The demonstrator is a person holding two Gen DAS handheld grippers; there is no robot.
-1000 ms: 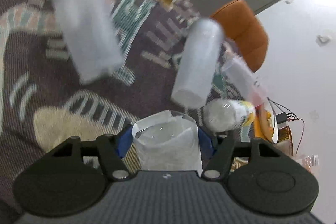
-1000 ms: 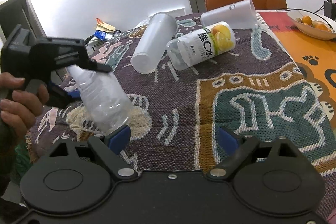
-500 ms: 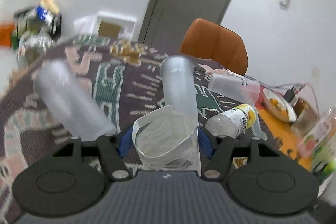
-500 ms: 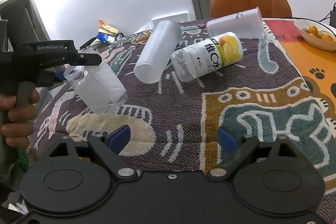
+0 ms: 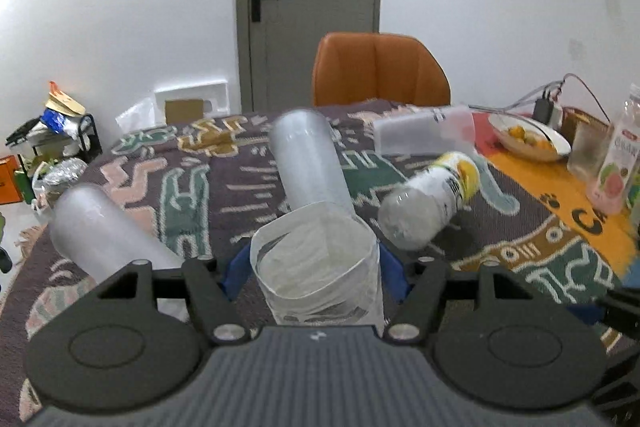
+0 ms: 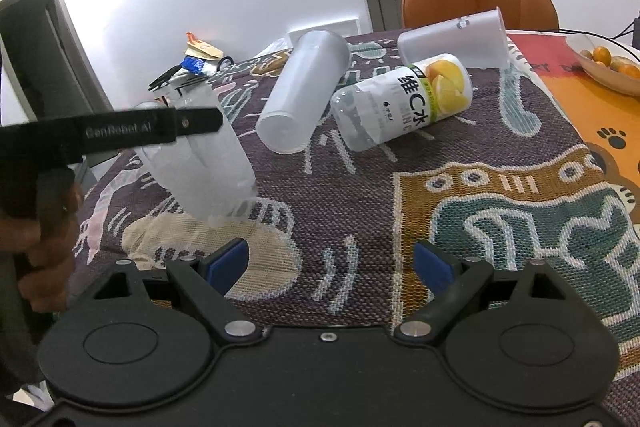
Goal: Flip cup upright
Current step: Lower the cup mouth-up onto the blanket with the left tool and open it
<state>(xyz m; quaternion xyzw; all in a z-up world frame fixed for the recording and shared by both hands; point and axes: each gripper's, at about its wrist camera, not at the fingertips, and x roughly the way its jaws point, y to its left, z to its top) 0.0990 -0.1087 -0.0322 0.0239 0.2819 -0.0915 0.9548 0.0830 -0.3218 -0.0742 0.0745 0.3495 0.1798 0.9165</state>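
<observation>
Above patterned tablecloth (image 6: 440, 187), left tongs (image 5: 314, 267) clamp cup (image 5: 316, 259); right tongs (image 6: 330, 263) gape.

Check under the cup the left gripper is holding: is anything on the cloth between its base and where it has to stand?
Nothing visible. The cup hangs tilted in the left gripper, its base low over bare tablecloth. The nearest lying cup and the bottle are farther back.

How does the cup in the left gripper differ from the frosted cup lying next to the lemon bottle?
The held cup is clamped in the left gripper, near upright but tilted, its base at the tablecloth; the lying cup rests free on its side. The held cup's mouth faces up and looks squeezed; the lying cup's faces sideways, round. Both are translucent plastic.
</observation>
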